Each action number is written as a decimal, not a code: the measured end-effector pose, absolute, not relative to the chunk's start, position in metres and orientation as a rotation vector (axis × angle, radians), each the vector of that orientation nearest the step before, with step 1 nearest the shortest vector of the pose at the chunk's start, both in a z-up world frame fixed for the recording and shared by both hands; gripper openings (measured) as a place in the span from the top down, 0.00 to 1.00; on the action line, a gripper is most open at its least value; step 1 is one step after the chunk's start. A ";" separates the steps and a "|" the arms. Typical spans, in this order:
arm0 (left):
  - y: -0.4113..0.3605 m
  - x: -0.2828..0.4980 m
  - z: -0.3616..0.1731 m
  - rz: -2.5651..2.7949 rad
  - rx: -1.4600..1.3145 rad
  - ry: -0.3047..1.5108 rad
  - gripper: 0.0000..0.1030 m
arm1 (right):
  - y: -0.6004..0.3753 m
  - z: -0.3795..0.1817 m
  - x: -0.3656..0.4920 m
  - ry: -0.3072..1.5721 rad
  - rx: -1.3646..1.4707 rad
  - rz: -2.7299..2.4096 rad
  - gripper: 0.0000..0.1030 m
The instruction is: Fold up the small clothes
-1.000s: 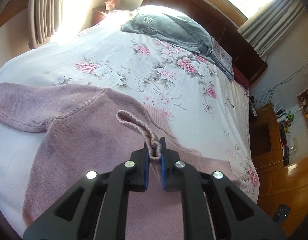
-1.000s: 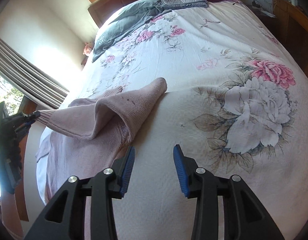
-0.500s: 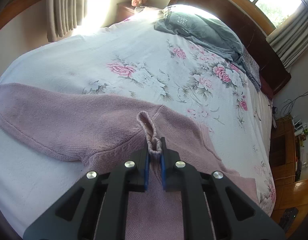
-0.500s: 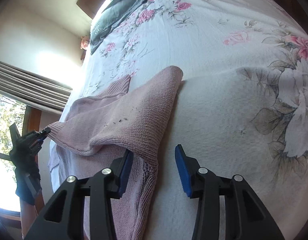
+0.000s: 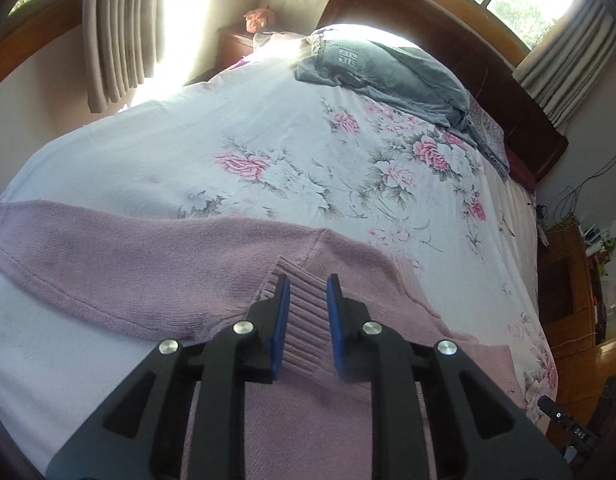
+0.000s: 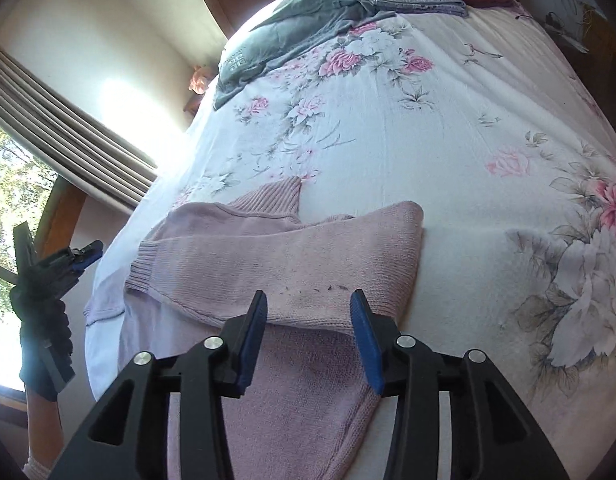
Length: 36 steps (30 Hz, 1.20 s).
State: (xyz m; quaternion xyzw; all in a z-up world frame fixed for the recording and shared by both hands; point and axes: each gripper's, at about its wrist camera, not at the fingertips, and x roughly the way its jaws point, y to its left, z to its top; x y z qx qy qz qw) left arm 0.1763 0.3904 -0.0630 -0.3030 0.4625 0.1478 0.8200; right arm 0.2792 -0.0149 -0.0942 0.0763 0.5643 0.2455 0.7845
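The pink knitted sweater (image 6: 275, 256) lies spread on the floral bedspread (image 6: 448, 120), at the near edge of the bed, with the grey pillow (image 6: 291, 28) far off toward twelve o'clock by the headboard.

One sleeve (image 6: 308, 264) is laid across the body of the sweater, its ribbed cuff (image 5: 303, 320) resting flat on the knit, so I judge the first sleeve fold done. In the left wrist view the other sleeve (image 5: 107, 248) runs out straight toward nine o'clock onto the bedspread, not yet brought in. The body has not been doubled over, and the ribbed collar (image 6: 271, 196) lies open at about eleven o'clock in the right wrist view.

The left gripper (image 5: 306, 326) hangs just over the cuff, its blue pads (image 5: 279, 328) parted on either side of the ribbing and pinching nothing; whether they touch the knit I cannot tell. The right gripper (image 6: 308, 334) hovers over the folded sleeve near its bend, fingers spread wide and empty.

So perhaps a third of the way along, to my eye: the second sleeve and the lengthwise fold are left.
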 end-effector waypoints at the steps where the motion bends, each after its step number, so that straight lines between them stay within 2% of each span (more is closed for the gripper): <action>1: 0.383 0.181 -0.071 0.294 -0.641 1.013 0.82 | -0.008 -0.101 0.281 1.235 0.153 0.519 0.57; 5: 0.376 0.188 -0.121 0.291 -0.651 1.141 0.83 | 0.002 -0.141 0.281 1.349 0.144 0.457 0.59; 8: 0.387 0.179 -0.158 0.307 -0.714 1.193 0.86 | 0.001 -0.155 0.273 1.338 0.118 0.446 0.59; 9: 0.391 0.176 -0.164 0.303 -0.736 1.182 0.91 | 0.003 -0.154 0.271 1.332 0.099 0.444 0.59; 13: 0.402 0.163 -0.152 0.269 -0.785 1.146 0.91 | 0.010 -0.141 0.267 1.324 0.055 0.418 0.58; 14: 0.404 0.157 -0.143 0.275 -0.760 1.131 0.88 | 0.011 -0.133 0.264 1.308 0.063 0.426 0.56; 16: 0.413 0.140 -0.125 0.282 -0.716 1.080 0.60 | 0.017 -0.115 0.254 1.268 0.086 0.470 0.53; 18: 0.431 0.117 -0.114 0.300 -0.710 1.050 0.51 | 0.028 -0.100 0.241 1.236 0.069 0.507 0.47; 21: 0.474 0.073 -0.113 0.384 -0.738 1.043 0.47 | 0.053 -0.089 0.218 1.216 0.013 0.566 0.45; 29: 0.608 -0.061 -0.141 0.699 -0.942 0.935 0.50 | 0.106 -0.110 0.167 1.265 -0.016 0.656 0.44; 36: 0.682 -0.116 -0.172 0.806 -1.135 0.741 0.54 | 0.133 -0.139 0.146 1.325 -0.029 0.632 0.44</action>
